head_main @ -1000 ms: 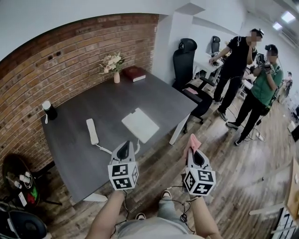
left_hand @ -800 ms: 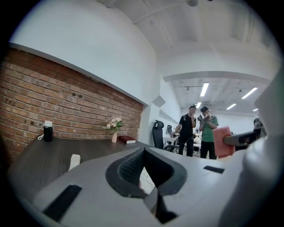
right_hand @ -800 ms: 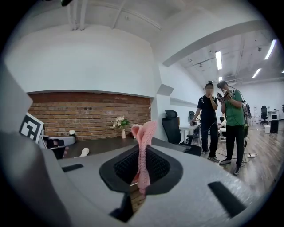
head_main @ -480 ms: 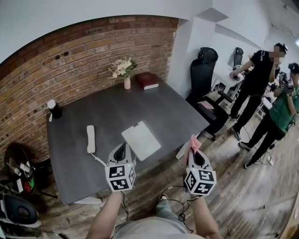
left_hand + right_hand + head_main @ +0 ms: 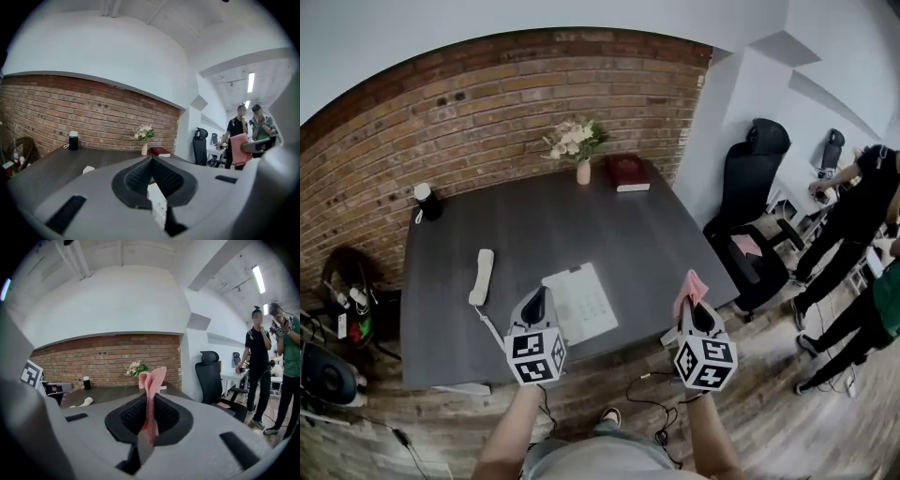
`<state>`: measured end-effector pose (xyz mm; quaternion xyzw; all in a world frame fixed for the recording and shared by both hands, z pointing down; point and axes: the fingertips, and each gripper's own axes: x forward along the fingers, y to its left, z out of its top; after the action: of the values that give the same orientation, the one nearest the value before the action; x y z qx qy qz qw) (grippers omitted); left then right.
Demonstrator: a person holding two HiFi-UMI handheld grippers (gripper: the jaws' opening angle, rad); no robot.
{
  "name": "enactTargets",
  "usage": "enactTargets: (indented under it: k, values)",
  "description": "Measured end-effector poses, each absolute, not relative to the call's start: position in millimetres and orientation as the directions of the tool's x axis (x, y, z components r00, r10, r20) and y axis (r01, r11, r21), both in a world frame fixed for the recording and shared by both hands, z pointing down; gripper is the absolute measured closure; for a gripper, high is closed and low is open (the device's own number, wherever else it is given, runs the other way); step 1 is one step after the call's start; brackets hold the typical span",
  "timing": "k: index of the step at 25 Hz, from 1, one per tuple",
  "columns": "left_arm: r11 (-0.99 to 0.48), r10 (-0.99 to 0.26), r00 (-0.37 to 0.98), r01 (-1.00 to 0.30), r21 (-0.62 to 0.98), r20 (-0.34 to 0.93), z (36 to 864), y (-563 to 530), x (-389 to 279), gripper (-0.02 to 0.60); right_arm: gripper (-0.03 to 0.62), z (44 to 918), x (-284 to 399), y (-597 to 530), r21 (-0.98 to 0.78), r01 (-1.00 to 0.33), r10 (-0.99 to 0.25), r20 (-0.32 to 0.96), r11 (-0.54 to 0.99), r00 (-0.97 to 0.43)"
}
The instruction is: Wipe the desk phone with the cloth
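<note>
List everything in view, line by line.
dark grey desk: one, grey, against brick wall
white flat phone base: one, white, near desk edge
white corded handset: one, white, left of base
small vase of pale flowers: one, cream, far edge
red hardback book: one, red, beside vase
black white-topped cylinder: one, far-left corner
black office chair: one, black, right of desk
pink cloth: one, pink, clamped in right claw
left claw: one, grey, shut, empty
right claw: one, grey, shut on cloth

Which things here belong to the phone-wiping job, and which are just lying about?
Job: pink cloth, clamped in right gripper; desk phone; its handset, lying off the base.
Lying about: flower vase; red book; black cylinder; office chair.
</note>
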<state>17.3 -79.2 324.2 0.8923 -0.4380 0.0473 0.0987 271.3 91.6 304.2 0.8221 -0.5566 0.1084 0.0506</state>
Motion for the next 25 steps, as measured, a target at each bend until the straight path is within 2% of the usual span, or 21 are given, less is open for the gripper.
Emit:
enactTargets:
  k: [8,25]
  values:
    - [-0.469,-0.853,0.479,-0.877,0.102,0.208,333.8,-88.5,6.9,0.58,0.574,318.2,291.6,26.8,-0.031,-0.98,-0.946,0.269,-0.196,0.18]
    - [-0.325,-0.897,0.34,-0.94,0.1,0.282,369.8,-121.7,-45.1,0.58,0.574,344.8,260.6,-50.2,0.006,-0.999,-0.942,0.334,-0.034,0.034]
